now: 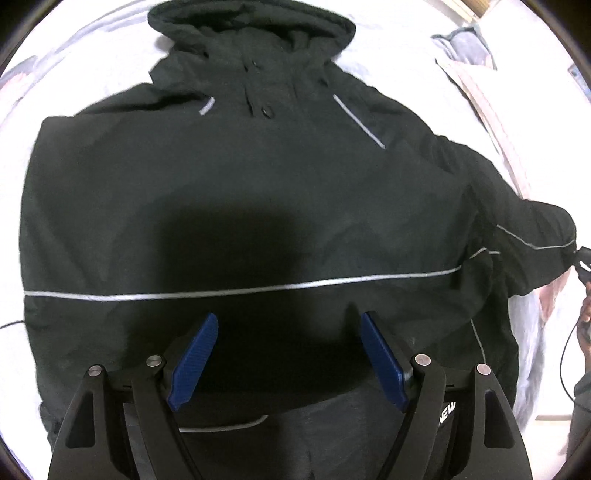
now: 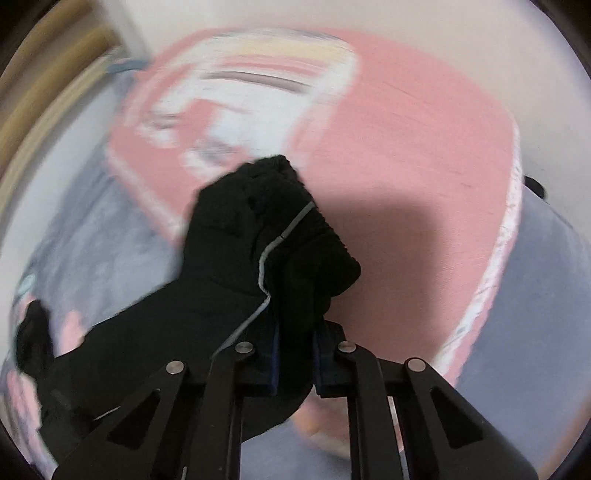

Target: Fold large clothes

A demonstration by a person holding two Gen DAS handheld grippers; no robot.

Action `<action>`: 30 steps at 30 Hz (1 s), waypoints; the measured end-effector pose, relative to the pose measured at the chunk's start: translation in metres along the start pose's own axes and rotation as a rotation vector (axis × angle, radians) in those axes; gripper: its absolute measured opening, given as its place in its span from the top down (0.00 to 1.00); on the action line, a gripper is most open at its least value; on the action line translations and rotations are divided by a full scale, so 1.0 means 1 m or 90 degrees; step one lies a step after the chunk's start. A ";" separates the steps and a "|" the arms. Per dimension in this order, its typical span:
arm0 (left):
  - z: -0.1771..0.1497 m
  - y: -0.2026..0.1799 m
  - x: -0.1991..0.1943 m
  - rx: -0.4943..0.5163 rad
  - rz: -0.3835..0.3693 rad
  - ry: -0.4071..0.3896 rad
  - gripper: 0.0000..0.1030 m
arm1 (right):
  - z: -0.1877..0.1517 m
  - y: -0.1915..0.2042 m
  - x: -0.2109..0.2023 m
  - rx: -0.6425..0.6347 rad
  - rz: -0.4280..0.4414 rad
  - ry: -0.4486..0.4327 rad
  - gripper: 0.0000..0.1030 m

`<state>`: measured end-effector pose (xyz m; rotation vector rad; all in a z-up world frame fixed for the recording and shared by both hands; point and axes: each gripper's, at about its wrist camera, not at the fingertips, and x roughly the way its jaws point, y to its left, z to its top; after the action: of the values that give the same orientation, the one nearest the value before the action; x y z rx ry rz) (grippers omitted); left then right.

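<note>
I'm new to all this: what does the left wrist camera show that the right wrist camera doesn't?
Left only: the whole black jacket spread flat, its hood at the top, and the open left tongs above it. Right only: the right tongs clamped on the ribbed cuff, over a blurred pink blanket. Both show that same sleeve.

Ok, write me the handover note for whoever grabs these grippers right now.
Left gripper: open, holds nothing, over the lower front of the jacket.
Right gripper: shut on the sleeve cuff, over a pink blanket.
Jacket: front up on the white bed sheet, hood at the far end; the left sleeve seems already folded in, the right one still stretches out to the side.
Left to do: probably bring the held sleeve across the chest, then fold the body.
</note>
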<state>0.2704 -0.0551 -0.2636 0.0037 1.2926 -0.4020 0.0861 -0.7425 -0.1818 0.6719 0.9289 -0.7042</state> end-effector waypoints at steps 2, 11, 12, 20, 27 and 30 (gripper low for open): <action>0.001 0.003 -0.006 0.001 -0.003 -0.009 0.22 | -0.010 0.031 -0.019 -0.040 0.044 -0.005 0.86; -0.005 0.038 -0.053 -0.043 -0.025 -0.070 0.22 | -0.121 0.242 -0.068 -0.310 0.140 -0.004 0.86; -0.008 0.043 -0.059 -0.045 -0.024 -0.075 0.22 | -0.137 0.262 -0.072 -0.338 0.148 -0.005 0.86; -0.035 0.079 -0.084 -0.087 -0.016 -0.095 0.22 | -0.294 0.435 -0.101 -0.578 0.269 0.042 0.86; -0.050 0.108 -0.093 -0.129 -0.018 -0.103 0.22 | -0.378 0.482 -0.050 -0.680 0.219 0.161 0.69; -0.048 0.112 -0.091 -0.135 -0.046 -0.106 0.22 | -0.360 0.458 -0.049 -0.640 0.236 0.187 0.62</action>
<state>0.2384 0.0863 -0.2172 -0.2514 1.1676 -0.3187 0.2524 -0.1820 -0.2013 0.0268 1.2296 0.2341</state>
